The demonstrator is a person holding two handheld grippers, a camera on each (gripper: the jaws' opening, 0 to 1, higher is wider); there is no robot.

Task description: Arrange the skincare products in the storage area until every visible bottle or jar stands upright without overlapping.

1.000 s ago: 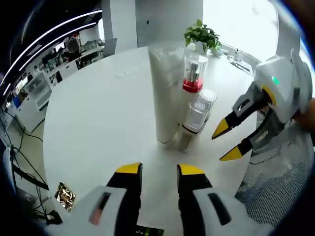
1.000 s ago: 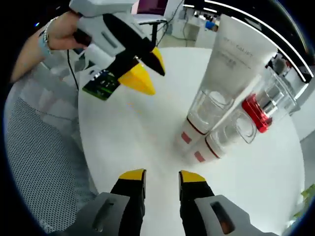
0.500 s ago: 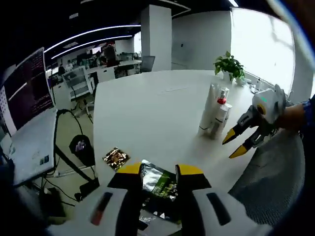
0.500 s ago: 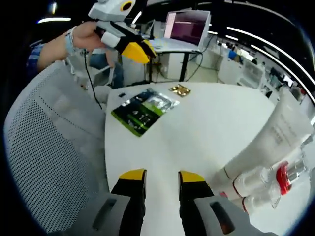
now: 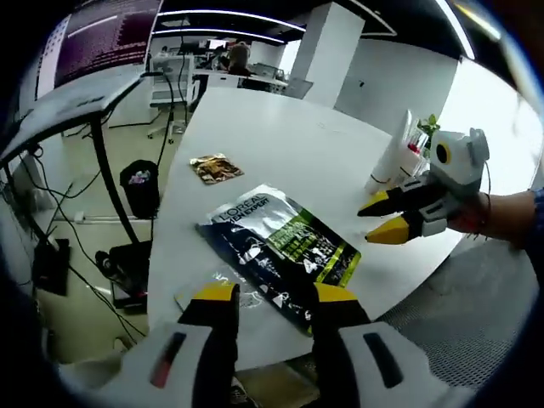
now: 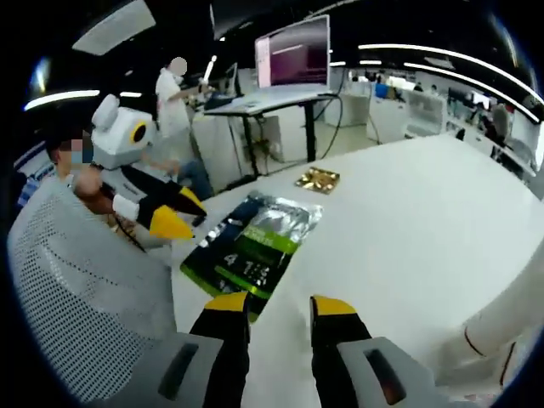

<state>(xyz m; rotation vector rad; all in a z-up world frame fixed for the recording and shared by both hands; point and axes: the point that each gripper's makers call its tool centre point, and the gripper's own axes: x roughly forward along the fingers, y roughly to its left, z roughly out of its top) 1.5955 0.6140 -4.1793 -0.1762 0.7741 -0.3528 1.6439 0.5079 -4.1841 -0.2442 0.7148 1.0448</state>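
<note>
The white surface (image 5: 280, 127) carries everything; a dark-green sachet (image 5: 280, 246) lies flat near its edge, likely outside the task. The skincare products (image 5: 399, 157) stand clustered upright at the far side, seemingly finished. Left claw (image 5: 270, 293) and right claw (image 6: 279, 303) hover empty, jaws slightly parted, drawn back clear of them.

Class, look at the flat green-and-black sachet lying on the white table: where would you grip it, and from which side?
Grip the sachet at its near corner by the table edge, coming in low from that edge with the left gripper. It lies flat and thin, so a top-down pinch would likely slip; the corner at the edge gives the jaws something to close on.
</note>
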